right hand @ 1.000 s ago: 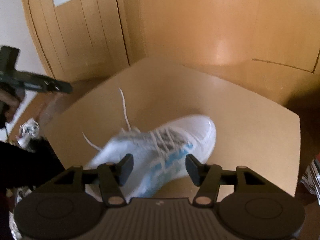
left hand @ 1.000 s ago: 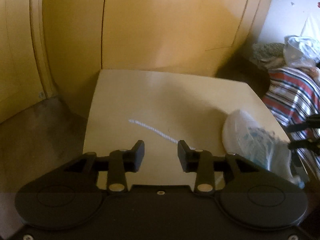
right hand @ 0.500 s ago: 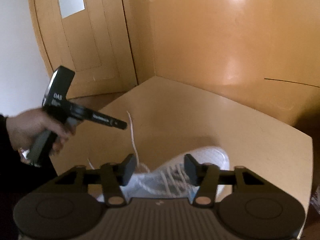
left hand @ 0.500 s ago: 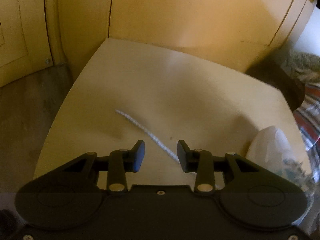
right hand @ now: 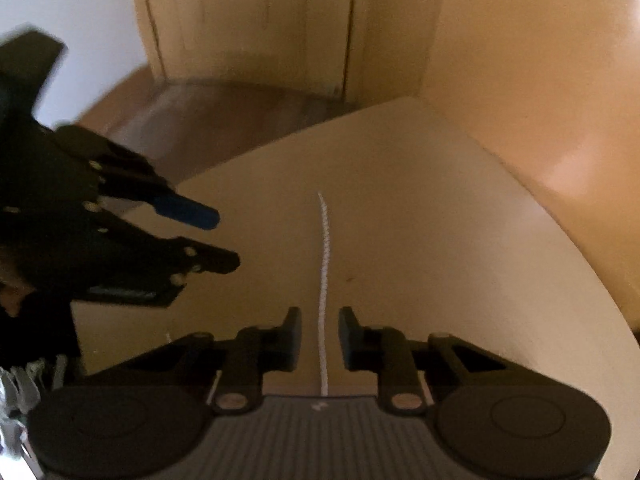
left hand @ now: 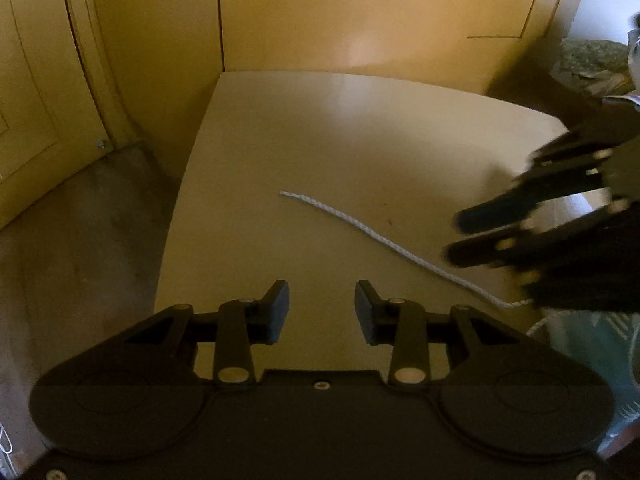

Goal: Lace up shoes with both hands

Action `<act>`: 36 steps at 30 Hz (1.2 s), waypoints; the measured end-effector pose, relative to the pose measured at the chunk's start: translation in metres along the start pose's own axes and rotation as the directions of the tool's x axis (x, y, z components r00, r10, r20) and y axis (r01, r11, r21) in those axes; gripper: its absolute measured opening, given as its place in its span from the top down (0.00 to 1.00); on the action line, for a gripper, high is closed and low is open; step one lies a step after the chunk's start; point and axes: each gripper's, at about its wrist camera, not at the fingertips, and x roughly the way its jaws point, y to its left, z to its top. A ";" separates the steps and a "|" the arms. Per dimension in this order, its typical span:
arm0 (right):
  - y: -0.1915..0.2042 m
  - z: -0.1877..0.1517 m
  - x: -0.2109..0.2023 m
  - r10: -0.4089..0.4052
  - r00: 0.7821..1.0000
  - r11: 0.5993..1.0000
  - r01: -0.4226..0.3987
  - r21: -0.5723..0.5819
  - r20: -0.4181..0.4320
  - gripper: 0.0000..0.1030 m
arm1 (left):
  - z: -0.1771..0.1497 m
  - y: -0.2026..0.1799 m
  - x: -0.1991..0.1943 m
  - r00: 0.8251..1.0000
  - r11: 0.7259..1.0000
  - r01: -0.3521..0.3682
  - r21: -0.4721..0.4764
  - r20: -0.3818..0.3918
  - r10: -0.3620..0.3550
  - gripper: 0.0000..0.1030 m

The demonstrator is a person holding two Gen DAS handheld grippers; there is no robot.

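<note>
Straddling the lace (right hand: pixel 323 280), the right gripper (right hand: pixel 320 338) has just been narrowing its jaws, the lace between them with gaps on both sides, nothing pinched yet. The lace runs straight away from it across the table (right hand: pixel 440 220), long axis in line with the fingers. The left gripper (left hand: pixel 322 306) hangs half open and empty, farther off. The lace is thin, white and braided; its near end leads toward the shoe (left hand: pixel 592 344).
</note>
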 end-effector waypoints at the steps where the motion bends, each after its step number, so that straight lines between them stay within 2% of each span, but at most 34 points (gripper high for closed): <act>1: 0.002 0.004 0.007 0.000 1.000 1.000 0.000 -0.010 -0.014 0.80 | 0.000 0.001 -0.004 1.000 1.000 0.013 0.001 0.007 -0.013 0.64; 8: 0.006 0.015 0.030 -0.042 0.997 0.999 0.040 -0.029 -0.059 0.83 | -0.008 0.018 -0.023 0.998 0.998 0.057 -0.018 0.040 -0.056 0.62; 15: 0.005 0.021 0.047 -0.059 0.995 0.998 0.056 -0.035 -0.086 0.83 | -0.019 0.034 -0.017 0.997 0.997 0.059 -0.051 0.044 -0.057 0.62; 19: 0.006 0.027 0.058 -0.064 0.993 0.998 0.061 -0.031 -0.099 0.82 | -0.027 0.044 -0.021 0.998 0.995 0.053 -0.079 0.034 -0.051 0.62; 25: -0.001 0.035 0.061 -0.035 0.994 0.999 0.038 0.027 -0.102 0.82 | -0.021 0.041 -0.027 0.997 0.994 0.067 -0.081 0.055 -0.063 0.62; 27: -0.004 0.035 0.063 0.004 0.995 0.997 0.004 0.072 -0.100 0.97 | -0.018 0.038 -0.030 0.996 0.994 0.073 -0.079 0.063 -0.068 0.62; 29: -0.002 0.032 0.065 0.022 0.995 0.996 -0.014 0.085 -0.095 0.98 | -0.016 0.036 -0.032 0.995 0.994 0.072 -0.082 0.070 -0.066 0.62; 33: 0.000 0.027 0.045 0.007 0.998 0.995 -0.002 0.095 -0.056 0.98 | -0.010 0.034 -0.038 0.992 0.991 0.076 -0.111 0.110 -0.064 0.62; 35: -0.002 0.023 0.001 0.008 0.999 0.993 -0.012 0.117 0.039 0.98 | -0.005 0.027 -0.045 0.986 0.988 0.106 -0.116 0.140 -0.090 0.62; 36: -0.003 0.022 -0.007 0.005 0.999 0.993 -0.012 0.120 0.053 0.98 | -0.002 0.024 -0.048 0.983 0.986 0.121 -0.117 0.155 -0.103 0.62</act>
